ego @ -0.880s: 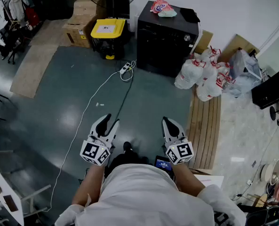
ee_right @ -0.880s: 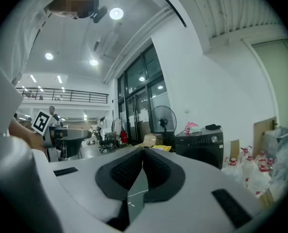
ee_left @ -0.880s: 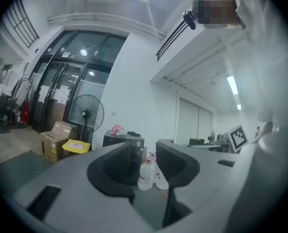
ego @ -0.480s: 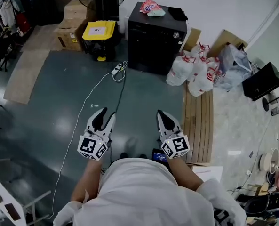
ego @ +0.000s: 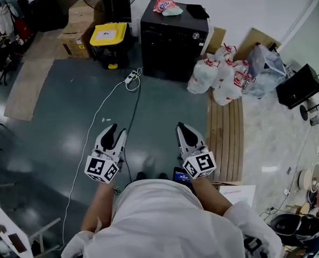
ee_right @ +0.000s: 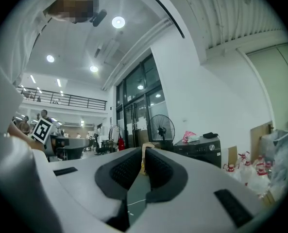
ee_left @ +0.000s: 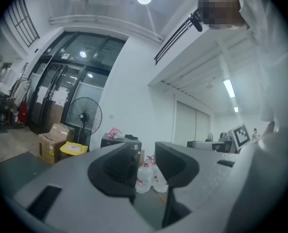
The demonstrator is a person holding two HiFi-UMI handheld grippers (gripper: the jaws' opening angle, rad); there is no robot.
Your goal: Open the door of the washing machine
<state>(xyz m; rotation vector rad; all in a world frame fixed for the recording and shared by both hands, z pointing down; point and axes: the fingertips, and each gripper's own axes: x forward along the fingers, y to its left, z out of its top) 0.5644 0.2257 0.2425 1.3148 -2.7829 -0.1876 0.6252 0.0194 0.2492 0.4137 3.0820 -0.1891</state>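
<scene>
The washing machine has drifted left in the head view, its front facing the person. Well short of it, the left gripper has its jaws apart and empty. The right gripper has its jaws closed on nothing.

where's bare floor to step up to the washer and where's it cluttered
Bare grey floor lies between the floor cables on the left and the wooden slats on the right, up to the washing machine front. Crowded: water jugs beside its right side, yellow-lidded bin at its left, power strip near its front left corner.
</scene>
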